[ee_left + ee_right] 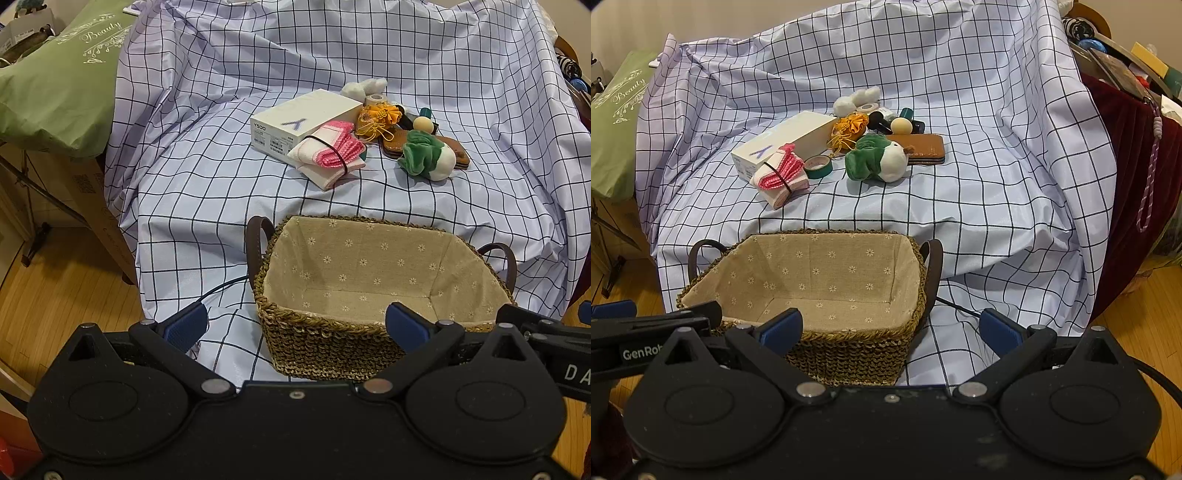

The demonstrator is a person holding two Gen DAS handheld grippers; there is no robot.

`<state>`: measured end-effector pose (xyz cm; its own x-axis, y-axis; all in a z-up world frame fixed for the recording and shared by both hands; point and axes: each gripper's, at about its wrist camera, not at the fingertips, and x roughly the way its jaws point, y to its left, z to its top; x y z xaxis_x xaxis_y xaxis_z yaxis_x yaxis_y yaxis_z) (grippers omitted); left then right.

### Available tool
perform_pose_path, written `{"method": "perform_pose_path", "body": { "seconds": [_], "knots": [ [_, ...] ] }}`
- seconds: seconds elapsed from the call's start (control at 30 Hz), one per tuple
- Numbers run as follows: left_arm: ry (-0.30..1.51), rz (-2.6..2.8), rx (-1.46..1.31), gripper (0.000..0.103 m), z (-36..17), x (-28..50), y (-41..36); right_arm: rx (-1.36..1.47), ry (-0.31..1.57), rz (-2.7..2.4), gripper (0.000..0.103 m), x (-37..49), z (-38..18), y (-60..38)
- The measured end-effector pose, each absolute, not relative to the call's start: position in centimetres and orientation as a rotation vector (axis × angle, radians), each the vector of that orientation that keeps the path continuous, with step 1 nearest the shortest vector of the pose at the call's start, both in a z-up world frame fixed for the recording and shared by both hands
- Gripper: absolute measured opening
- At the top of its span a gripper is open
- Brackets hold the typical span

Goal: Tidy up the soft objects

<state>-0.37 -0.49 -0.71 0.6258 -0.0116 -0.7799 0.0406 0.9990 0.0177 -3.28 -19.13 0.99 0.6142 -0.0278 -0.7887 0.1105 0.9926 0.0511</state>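
A woven basket [332, 343] [849, 350] with a floral cloth lining stands empty at the near edge of the checked cloth. Behind it lie a green and white plush [430, 155] [877, 158], a folded pink and white cloth bound by a black band [328, 155] [781, 175], an orange pouch [378, 118] [851, 127] and a white fluffy toy [364, 86] [855, 99]. My left gripper [295, 326] is open and empty in front of the basket. My right gripper [890, 328] is open and empty at the basket's near right corner.
A white box [295, 118] [783, 144], a brown leather wallet [921, 147], a teal tape roll [818, 166], a beige ball [901, 125] and small dark items share the pile. A green pillow [62, 81] lies left. A maroon cloth [1126, 192] hangs right.
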Motion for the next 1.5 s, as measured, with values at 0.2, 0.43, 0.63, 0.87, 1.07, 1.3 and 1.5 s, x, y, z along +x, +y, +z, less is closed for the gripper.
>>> {"method": "perform_pose_path", "body": {
  "seconds": [0.2, 0.43, 0.63, 0.87, 1.07, 1.3, 1.5],
  "knots": [
    [0.892, -0.037, 0.031, 0.100, -0.8, -0.5, -0.6, 0.103, 0.911, -0.082, 0.102, -3.2, 0.9, -19.2],
    [0.876, -0.045, 0.016, 0.100, -0.2, -0.4, -0.2, 0.107, 0.896, -0.086, 0.102, -3.2, 1.0, -19.5],
    [0.854, -0.046, -0.004, 0.100, 0.1, -0.1, 0.0, 0.112, 0.832, -0.093, 0.102, -3.0, 1.6, -20.2],
    [0.859, -0.072, -0.024, 0.099, 0.4, 1.5, 0.1, 0.164, 0.748, -0.125, 0.102, -2.0, 2.2, -21.3],
    [0.821, -0.079, 0.002, 0.099, 0.6, 3.0, -0.2, 0.155, 0.765, -0.138, 0.100, -0.1, 1.5, -21.5],
    [0.820, -0.109, 0.008, 0.099, 0.4, 5.6, -0.2, 0.174, 0.795, -0.161, 0.100, 2.4, 0.8, -21.6],
    [0.837, -0.124, 0.000, 0.099, -0.2, 8.2, -0.1, 0.175, 0.815, -0.163, 0.101, 5.0, 0.4, -21.6]
  ]
}}
